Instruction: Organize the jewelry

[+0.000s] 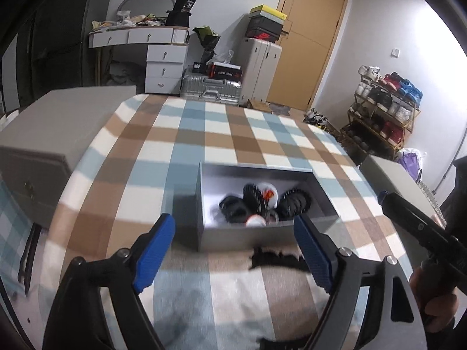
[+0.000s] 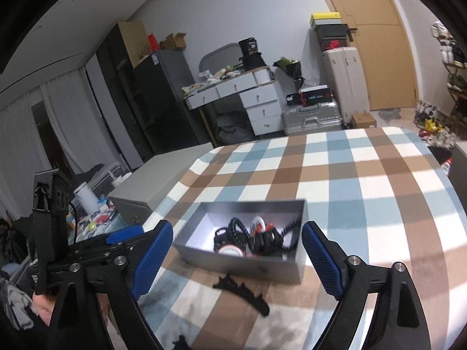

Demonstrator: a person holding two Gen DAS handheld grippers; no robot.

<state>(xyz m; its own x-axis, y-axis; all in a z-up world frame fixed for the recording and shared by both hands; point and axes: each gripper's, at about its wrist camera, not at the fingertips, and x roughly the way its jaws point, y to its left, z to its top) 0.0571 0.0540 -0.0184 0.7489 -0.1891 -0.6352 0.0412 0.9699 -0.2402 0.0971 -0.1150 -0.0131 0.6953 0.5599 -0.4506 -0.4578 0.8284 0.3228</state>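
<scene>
Grey, rectangular and open-topped, the box (image 1: 256, 234) sits on the checked cloth (image 1: 204, 134) and holds a tangle of black beaded strands (image 2: 264, 237) and 2 or more white round pieces with red marks (image 1: 267, 194); motion blur prevents an exact count. 1 black spiky strand (image 2: 242, 291) lies on the cloth just outside the box's near wall, apart from it.

Left gripper (image 1: 235, 255): jaws spread wide, nothing between the ribbed blue pads (image 1: 154, 255). The box lies just ahead of the fingertips and the loose strand lies between the fingers, nearer the right pad, untouched.

Right gripper (image 2: 238, 261): jaws likewise wide apart and empty. The box lies ahead between the fingertips and the strand lies just below it, clear of both pads.

Cloth pattern: blue, brown and white squares, soft texture. A second dark piece (image 2: 181, 342) at the right view's lower edge is cut off and cannot be identified. A hand (image 1: 435, 300) grips the right tool's handle at the left view's edge.
</scene>
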